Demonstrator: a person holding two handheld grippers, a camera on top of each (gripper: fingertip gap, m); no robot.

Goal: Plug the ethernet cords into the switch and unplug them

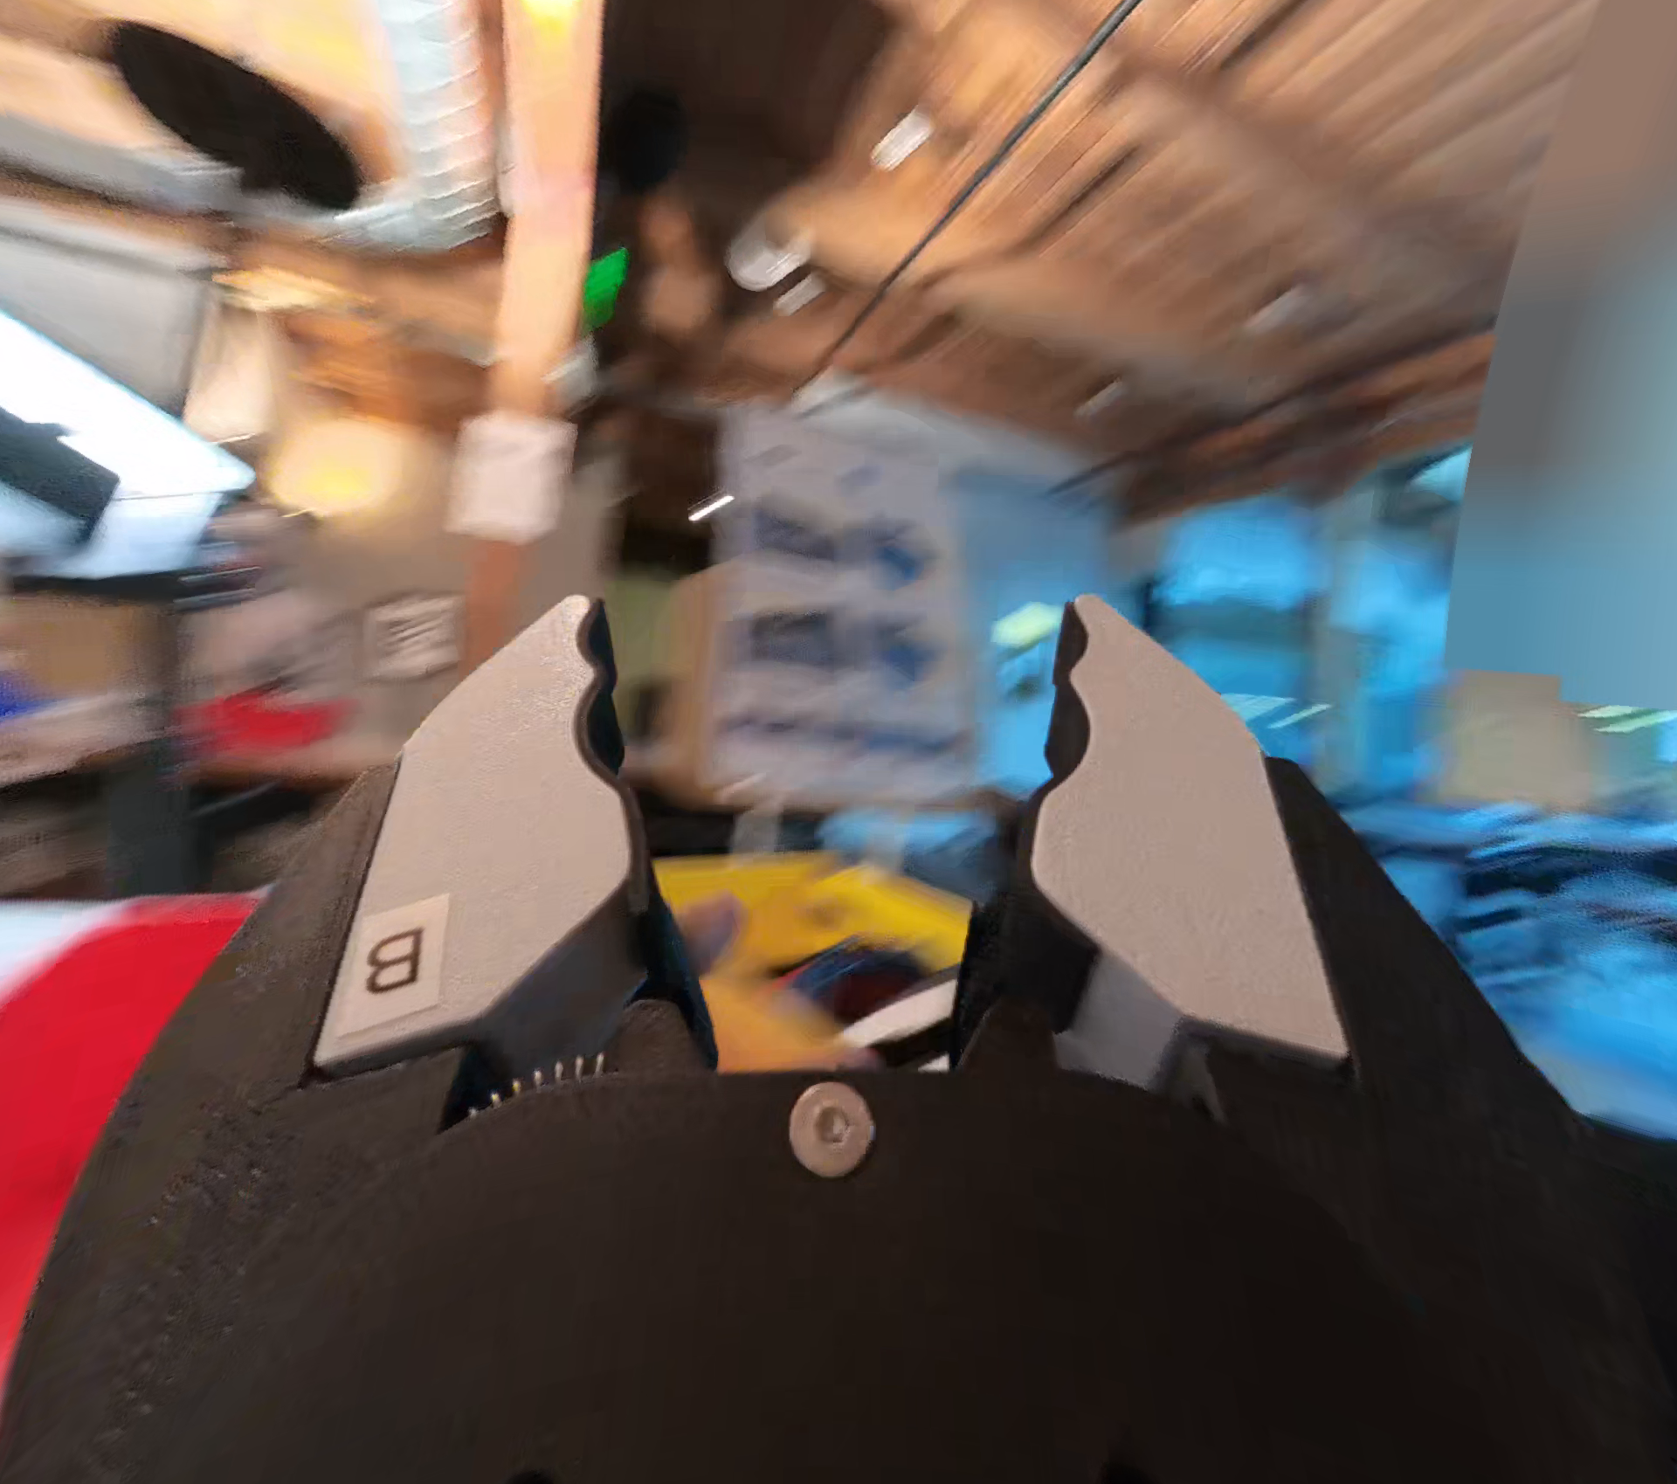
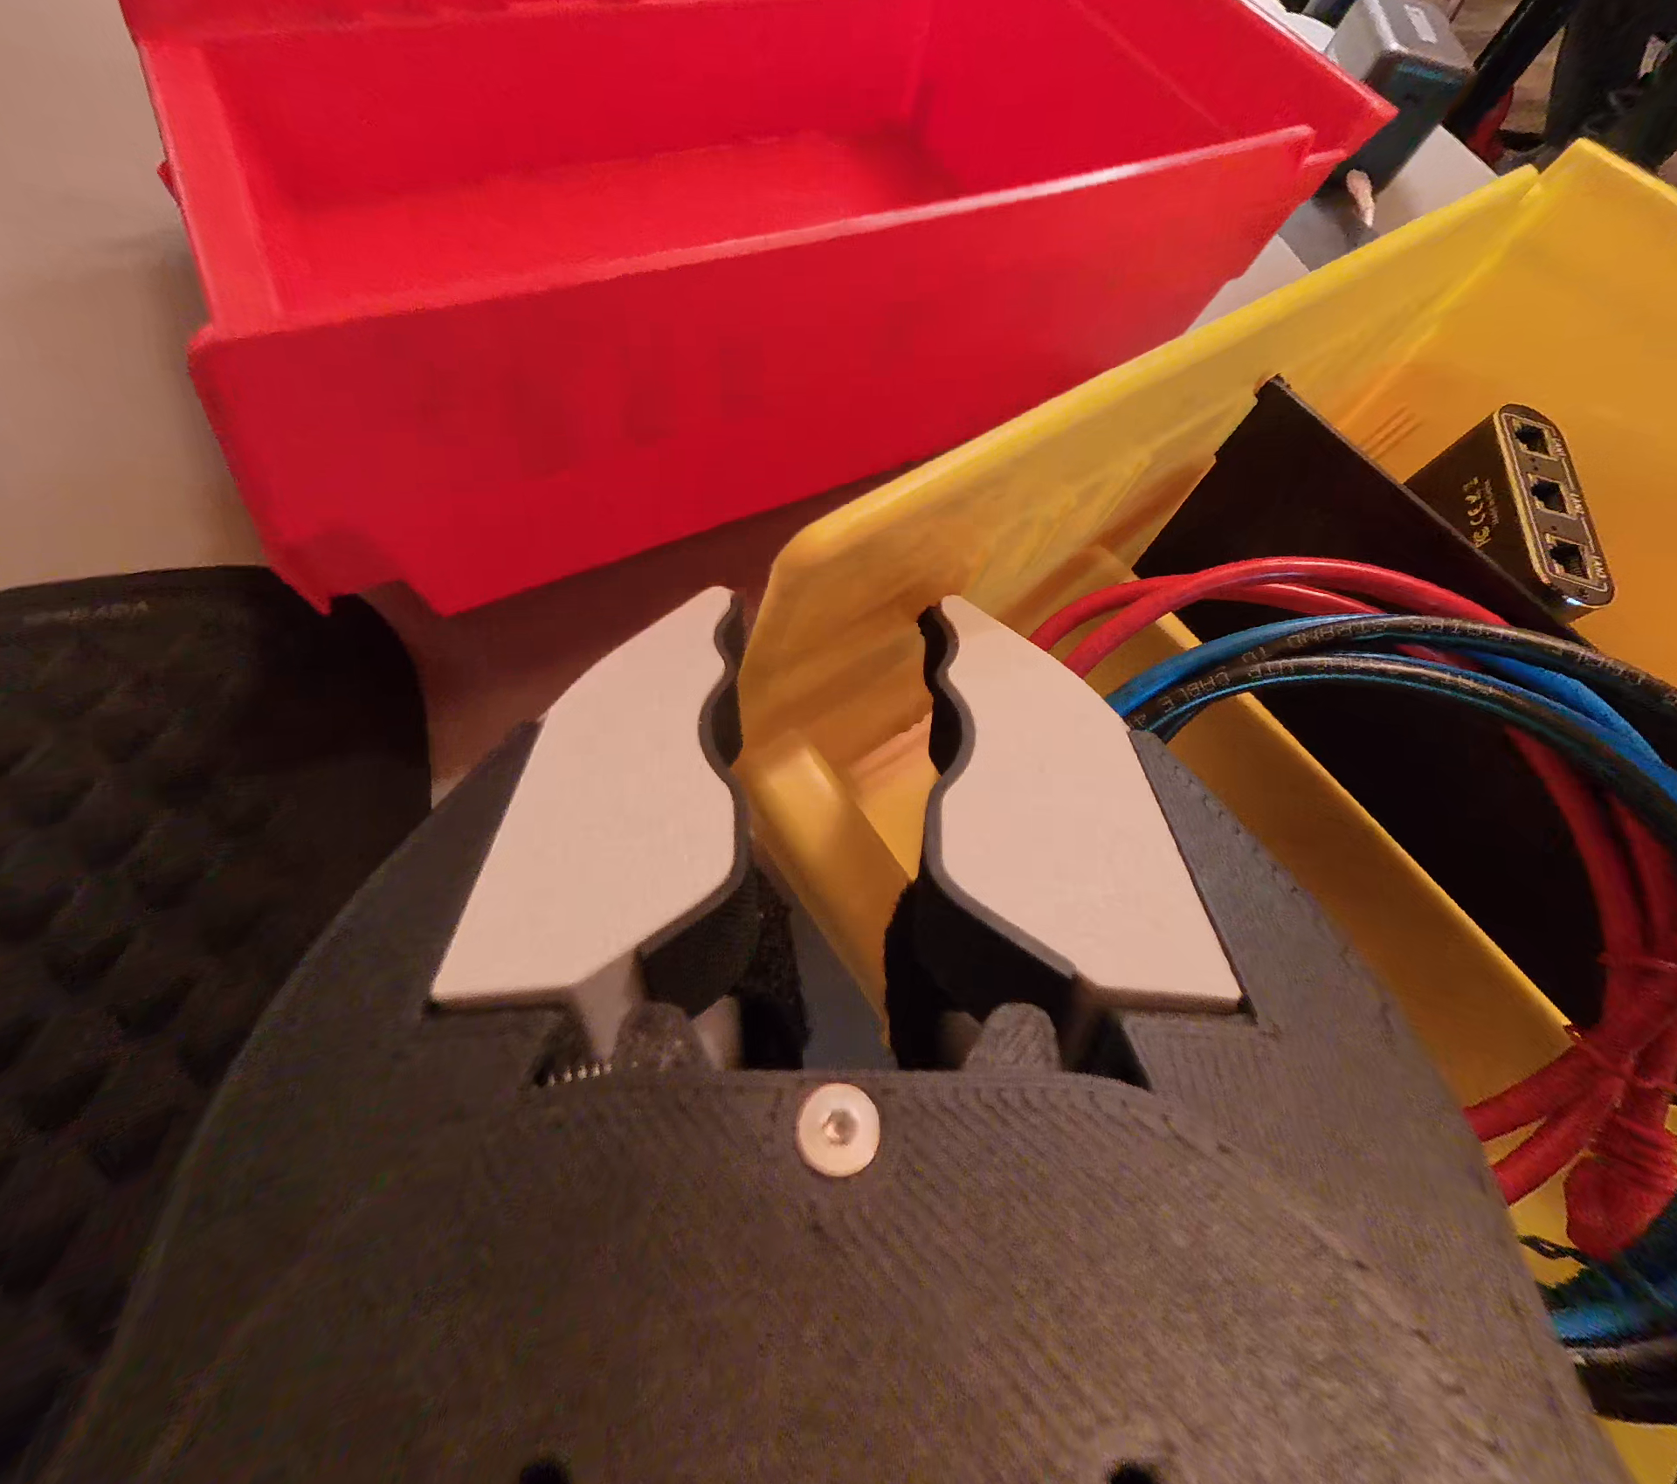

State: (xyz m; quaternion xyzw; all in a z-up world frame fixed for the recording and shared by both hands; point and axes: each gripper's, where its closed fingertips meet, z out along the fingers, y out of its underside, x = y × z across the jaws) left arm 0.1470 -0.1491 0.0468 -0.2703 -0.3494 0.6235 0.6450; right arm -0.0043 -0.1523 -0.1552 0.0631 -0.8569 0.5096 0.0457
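Note:
In the right wrist view a black ethernet switch (image 2: 1506,506) with three open ports lies in a yellow bin (image 2: 998,497), behind a black divider (image 2: 1316,497). Red cords (image 2: 1588,851), blue cords (image 2: 1270,646) and black cords lie bundled in the bin, none plugged in. My right gripper (image 2: 830,624) is narrowed onto the bin's near rim, which fills the gap between the fingers. My left gripper (image 1: 839,624) is wide open and empty, raised and pointing into the room. The left wrist view is badly blurred, with a bit of the yellow bin (image 1: 799,896) low between the fingers.
An empty red bin (image 2: 635,388) stands on the pale table just left of the yellow bin and shows in the left wrist view (image 1: 109,1005). A black textured pad (image 2: 181,805) lies at the near left. A grey box (image 2: 1397,52) sits at the table's far right edge.

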